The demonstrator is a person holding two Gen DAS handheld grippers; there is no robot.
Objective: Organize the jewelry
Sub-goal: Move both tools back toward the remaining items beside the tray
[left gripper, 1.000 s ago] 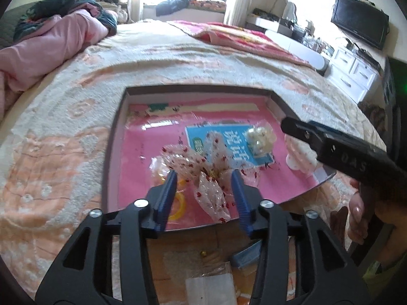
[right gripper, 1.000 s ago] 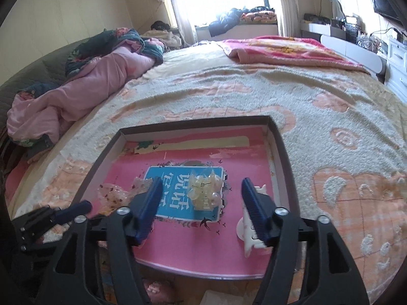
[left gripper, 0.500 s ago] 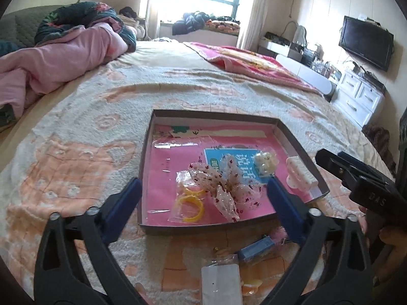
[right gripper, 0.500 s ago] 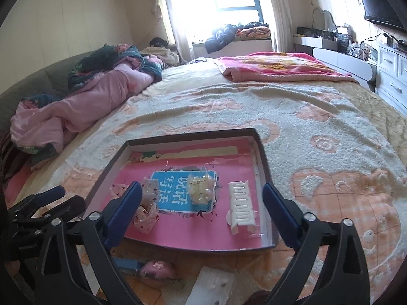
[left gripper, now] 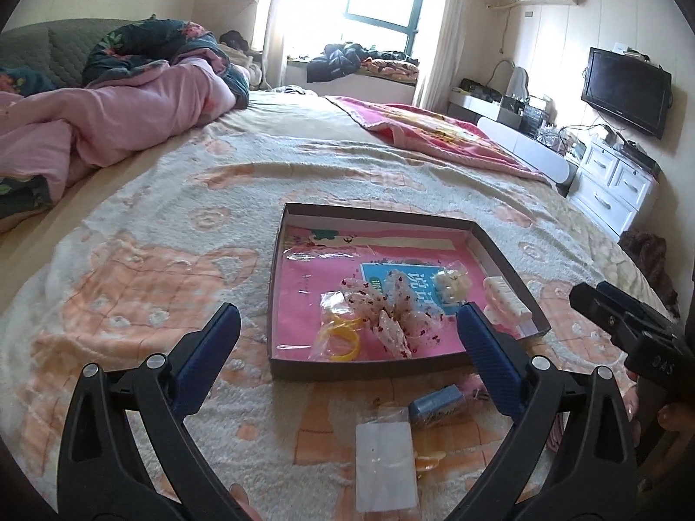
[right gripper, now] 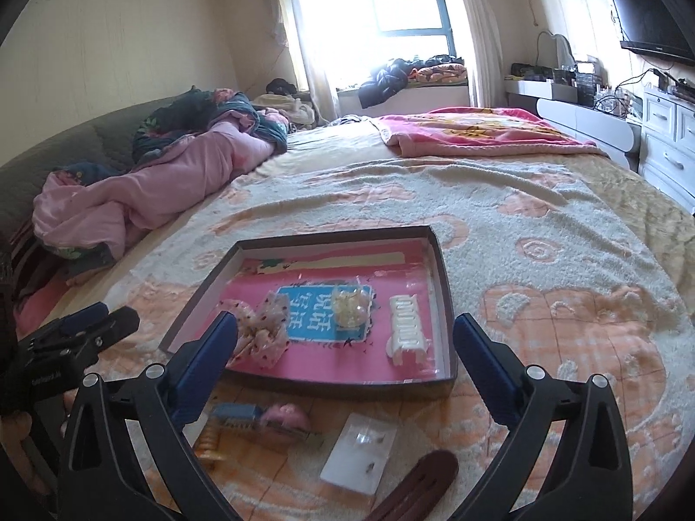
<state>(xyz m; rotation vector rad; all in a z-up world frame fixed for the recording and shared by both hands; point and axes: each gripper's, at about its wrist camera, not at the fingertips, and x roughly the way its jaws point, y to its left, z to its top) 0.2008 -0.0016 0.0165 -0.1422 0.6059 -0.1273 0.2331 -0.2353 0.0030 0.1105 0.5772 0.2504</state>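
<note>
Both tongs, left gripper (left gripper: pixel 345 332) and right gripper (right gripper: pixel 345 338), are held wide, empty; beyond them lies the tray (left gripper: pixel 347 367); nearer, a card (right gripper: pixel 359 453) awaits pickup.

Left gripper (left gripper: pixel 345 330) and right gripper (right gripper: pixel 345 338): black frames, silver screws, ribbed blue fingers (left gripper: pixel 208 345). White "DAS" lettering marks the right gripper's black body, seen from the left wrist.

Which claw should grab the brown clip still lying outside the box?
Probably right. The brown clip lies on the blanket just below the open right claw; the left camera does not show it at all.
</note>
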